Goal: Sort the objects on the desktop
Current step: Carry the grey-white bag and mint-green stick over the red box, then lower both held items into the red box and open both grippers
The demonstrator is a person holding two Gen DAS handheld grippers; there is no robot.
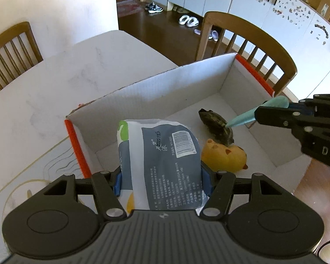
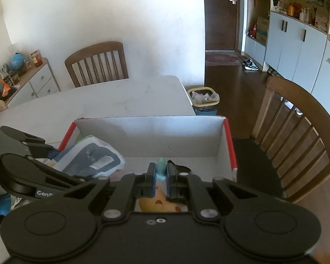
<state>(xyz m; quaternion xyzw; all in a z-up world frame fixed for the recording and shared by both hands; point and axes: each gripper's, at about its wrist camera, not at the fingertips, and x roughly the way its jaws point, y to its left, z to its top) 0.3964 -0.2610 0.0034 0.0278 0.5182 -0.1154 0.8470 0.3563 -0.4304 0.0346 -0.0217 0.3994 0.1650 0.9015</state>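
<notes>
Box point(image 1: 143, 88) on counter point(image 1: 55, 77) collects sorted items. Your left tool point(image 1: 161, 180) pinches tissue pack point(image 1: 160, 154) over it; right tool point(image 2: 160, 176) pinches teal piece point(image 2: 161, 169) above yellow toy point(image 1: 224, 156), ready for drop.

Grey-blue, white and green packet point(image 1: 162, 151), yellow toy point(image 1: 225, 157), white box point(image 1: 165, 88) with orange-red edges

Both pictures are bright with daylight. In the left wrist view, strong light washes out the white table point(image 1: 81, 72), so its surface looks almost blank. The inside of the white box point(image 1: 156, 92) shows soft grey shadows. In the right wrist view the wall point(image 2: 99, 17) is bright and the far hallway is dark. Straight lines bend near the edges, and the corners go black. Near things look a little soft.
</notes>
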